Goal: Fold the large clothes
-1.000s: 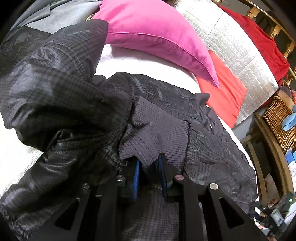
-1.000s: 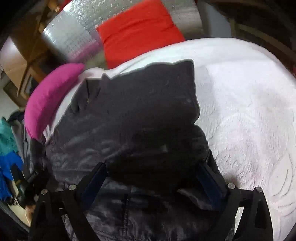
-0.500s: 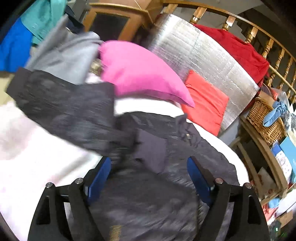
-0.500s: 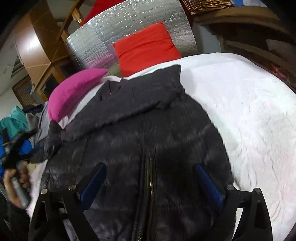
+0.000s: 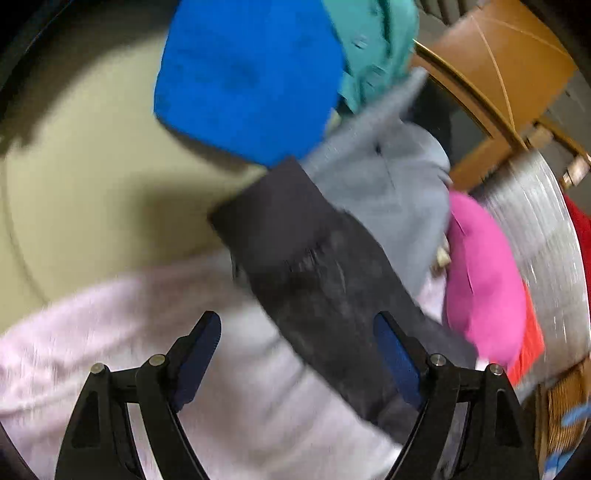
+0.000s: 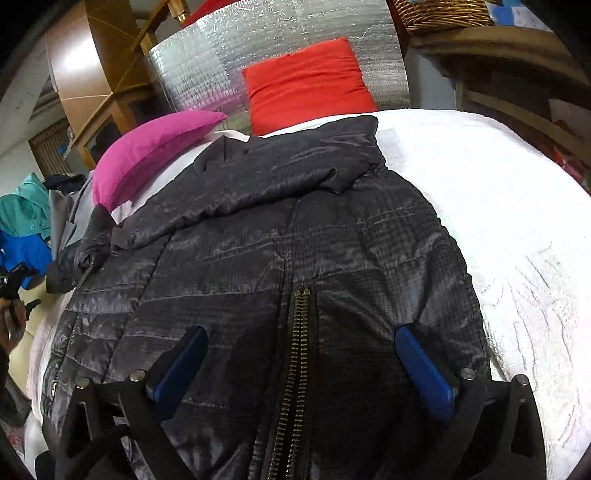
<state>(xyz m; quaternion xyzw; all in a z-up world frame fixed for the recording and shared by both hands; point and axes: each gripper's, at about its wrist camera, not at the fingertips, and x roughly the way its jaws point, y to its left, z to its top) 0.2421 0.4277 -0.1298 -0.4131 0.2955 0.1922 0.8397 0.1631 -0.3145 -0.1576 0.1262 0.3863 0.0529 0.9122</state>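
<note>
Left tongs (image 5: 297,345): spread wide apart, nothing clamped; blue pads (image 5: 201,354) both bare; hovering over bed edge, view blurred.
Btwn left tongs: jacket sleeve (image 5: 332,295) runs diagonally from upper left to lower right, passing close by the right-side pad; contact w/ pad can't be told thru blur.
Sleeve cuff (image 5: 273,206): plain dark knit end, reaching past bed edge twd the clothes pile.
Right tongs (image 6: 301,365): spread wide apart, holding nothing; poised just above jacket front, one pad either side of zipper (image 6: 295,354).
Jacket (image 6: 258,258): dark quilted, lying flat on bed, front up, zipper closed partway; hood (image 6: 288,166) folded down over upper chest, pointing twd pillows.
Jacket left-side sleeve in right view: bunched at bed edge nr pink pillow, seen small at frame left.
Bedspread (image 6: 517,221): white, textured; bare to the right of jacket. In left view reads pale pink-white (image 5: 110,332).
Pink pillow (image 6: 147,151): at head of bed, just beside jacket shoulder; also in left view (image 5: 484,280).
Red cushion (image 6: 306,83): behind hood, leaning on silver foil panel (image 6: 199,66).
Clothes pile: blue garment (image 5: 247,77), teal garment (image 5: 373,44), grey garment (image 5: 388,192) past bed edge, beyond cuff.
Wooden cabinet (image 5: 498,74): behind pile.
Wicker basket (image 6: 439,11): top right, on shelf.
</note>
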